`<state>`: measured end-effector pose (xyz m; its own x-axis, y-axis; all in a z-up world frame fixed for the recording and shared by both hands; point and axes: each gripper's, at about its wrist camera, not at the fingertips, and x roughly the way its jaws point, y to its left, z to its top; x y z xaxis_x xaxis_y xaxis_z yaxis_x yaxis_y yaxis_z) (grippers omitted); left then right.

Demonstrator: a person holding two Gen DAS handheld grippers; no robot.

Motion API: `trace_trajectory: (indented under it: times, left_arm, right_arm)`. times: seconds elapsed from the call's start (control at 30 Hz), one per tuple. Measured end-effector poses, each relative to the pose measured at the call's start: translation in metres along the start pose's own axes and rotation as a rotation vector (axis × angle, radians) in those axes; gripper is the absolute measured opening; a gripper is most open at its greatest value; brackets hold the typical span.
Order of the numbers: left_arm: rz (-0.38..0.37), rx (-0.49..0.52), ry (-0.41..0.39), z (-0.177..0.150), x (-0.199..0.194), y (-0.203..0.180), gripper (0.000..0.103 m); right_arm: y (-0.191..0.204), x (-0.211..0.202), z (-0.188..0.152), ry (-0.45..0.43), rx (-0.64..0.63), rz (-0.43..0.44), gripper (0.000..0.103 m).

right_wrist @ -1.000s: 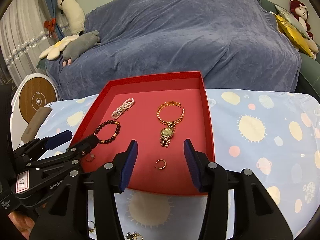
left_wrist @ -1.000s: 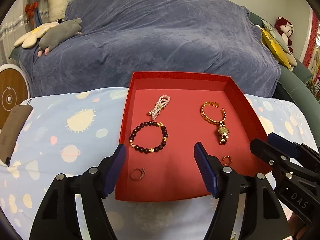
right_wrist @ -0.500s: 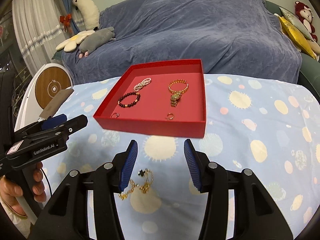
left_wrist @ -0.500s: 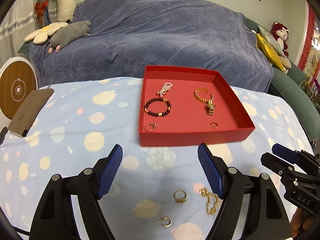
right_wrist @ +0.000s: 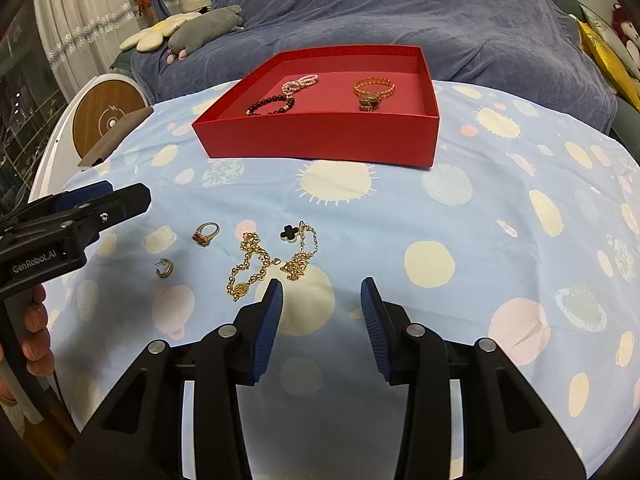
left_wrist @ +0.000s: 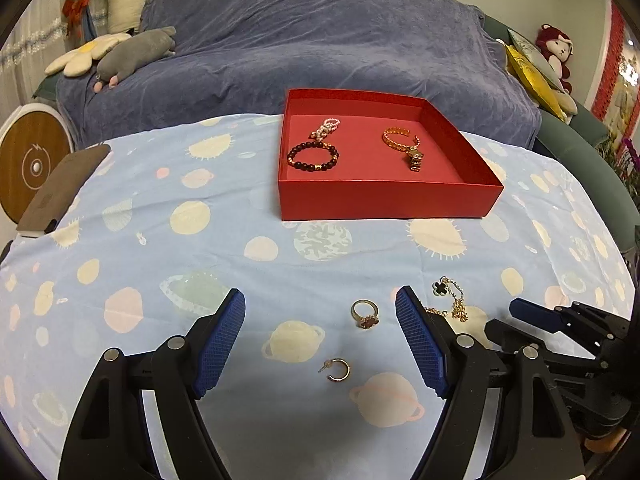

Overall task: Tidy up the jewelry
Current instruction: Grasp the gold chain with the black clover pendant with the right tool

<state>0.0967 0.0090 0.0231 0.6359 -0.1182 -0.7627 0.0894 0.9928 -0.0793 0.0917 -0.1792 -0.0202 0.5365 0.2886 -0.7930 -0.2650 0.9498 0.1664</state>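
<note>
Fingers [left_wrist: 224, 344] of left gripper [left_wrist: 320, 336] spread, empty, above table [left_wrist: 120, 240]; stone ring [left_wrist: 365, 315] and hoop earring [left_wrist: 338, 369] lie between them. Right gripper [right_wrist: 322, 320] likewise spread; gold chain [right_wrist: 250, 264] just ahead-left, long axis running away toward red tray [right_wrist: 320, 136].

One red tray [left_wrist: 384, 200] holds two bead bracelets [left_wrist: 313, 156], one gold bangle [left_wrist: 396, 139] and one watch [left_wrist: 415, 159]. On the desk [right_wrist: 460, 240] lie two gold chains [right_wrist: 250, 264], one ring [right_wrist: 206, 233] and one hoop earring [right_wrist: 165, 268]. Two claws: left claw [left_wrist: 320, 340], right claw [right_wrist: 322, 324].
</note>
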Motion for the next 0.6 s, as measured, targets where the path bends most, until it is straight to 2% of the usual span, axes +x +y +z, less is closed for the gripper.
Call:
trace_trajectory:
  times: [0.5,0.6]
  left_arm:
    - [-0.008,-0.001,0.040,-0.002,0.011,-0.002,0.075]
    - [-0.005,-0.004,0.042,-0.003,0.012,0.000,0.075]
  right_arm:
    - [0.010,0.027,0.013,0.003,-0.009,-0.020,0.034]
    - [0.013,0.030,0.015,0.001,-0.017,-0.032,0.027]
